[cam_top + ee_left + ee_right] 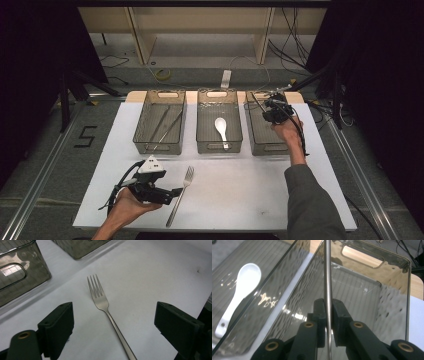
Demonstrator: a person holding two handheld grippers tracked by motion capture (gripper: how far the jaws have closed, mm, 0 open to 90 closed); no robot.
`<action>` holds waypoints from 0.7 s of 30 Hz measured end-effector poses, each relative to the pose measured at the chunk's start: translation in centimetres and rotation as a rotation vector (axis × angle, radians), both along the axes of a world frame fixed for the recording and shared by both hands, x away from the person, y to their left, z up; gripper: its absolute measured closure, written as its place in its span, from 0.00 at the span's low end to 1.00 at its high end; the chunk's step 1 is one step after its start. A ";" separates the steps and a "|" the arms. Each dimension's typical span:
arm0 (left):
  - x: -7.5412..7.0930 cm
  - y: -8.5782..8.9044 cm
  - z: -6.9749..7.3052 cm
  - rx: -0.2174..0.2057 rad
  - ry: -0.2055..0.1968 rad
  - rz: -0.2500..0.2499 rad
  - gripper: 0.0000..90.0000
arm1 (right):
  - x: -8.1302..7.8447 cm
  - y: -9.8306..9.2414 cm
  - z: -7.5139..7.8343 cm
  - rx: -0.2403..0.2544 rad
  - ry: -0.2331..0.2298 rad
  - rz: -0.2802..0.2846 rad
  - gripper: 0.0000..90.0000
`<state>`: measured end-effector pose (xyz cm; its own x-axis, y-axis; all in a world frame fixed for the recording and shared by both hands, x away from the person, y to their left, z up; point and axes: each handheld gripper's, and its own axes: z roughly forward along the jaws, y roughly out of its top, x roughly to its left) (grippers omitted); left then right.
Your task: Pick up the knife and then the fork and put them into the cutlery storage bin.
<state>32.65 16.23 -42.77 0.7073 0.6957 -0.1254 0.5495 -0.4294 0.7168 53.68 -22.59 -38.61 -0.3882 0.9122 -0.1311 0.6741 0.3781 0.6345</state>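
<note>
Over on the left, the left gripper point(176, 193) sits low on the white table point(240, 195) with its jaws spread wide, a fork point(101, 298) lying flat between them. The middle bin point(219, 147) holds a white spoon point(221, 129), and the right gripper point(272, 111) hangs above the right bin point(252, 137), pinching a thin metal rod point(327, 285)

Black tools point(150, 192), brass screws, grey plate, prob. grey-green sleeve point(312, 205)
</note>
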 end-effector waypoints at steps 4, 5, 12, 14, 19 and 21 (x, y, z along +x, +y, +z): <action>0.0 -0.1 0.0 0.008 0.004 -0.010 0.17 | 0.8 0.2 0.0 -0.005 0.012 -0.016 0.93; 0.0 -0.1 0.0 0.005 0.002 -0.011 0.17 | 1.0 0.2 0.0 -0.006 0.012 -0.017 0.93; 0.0 -0.1 0.1 -0.016 0.012 -0.014 0.17 | 1.8 0.5 -0.3 -0.016 0.027 -0.033 0.92; 0.0 -0.1 0.0 -0.011 0.012 -0.016 0.17 | 2.1 0.5 -0.6 -0.013 0.036 -0.035 0.92; 0.0 -0.2 0.0 -0.008 0.014 -0.019 0.17 | 2.5 0.6 -0.7 0.019 0.020 -0.058 0.79; 0.0 -0.2 0.0 -0.007 0.014 -0.016 0.17 | 2.6 0.8 -0.2 0.043 0.016 -0.041 0.72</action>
<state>32.65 16.01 -42.80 0.7167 0.6831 -0.1403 0.5525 -0.4334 0.7120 56.25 -21.84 -38.76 -0.3521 0.9320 -0.0857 0.6989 0.3227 0.6383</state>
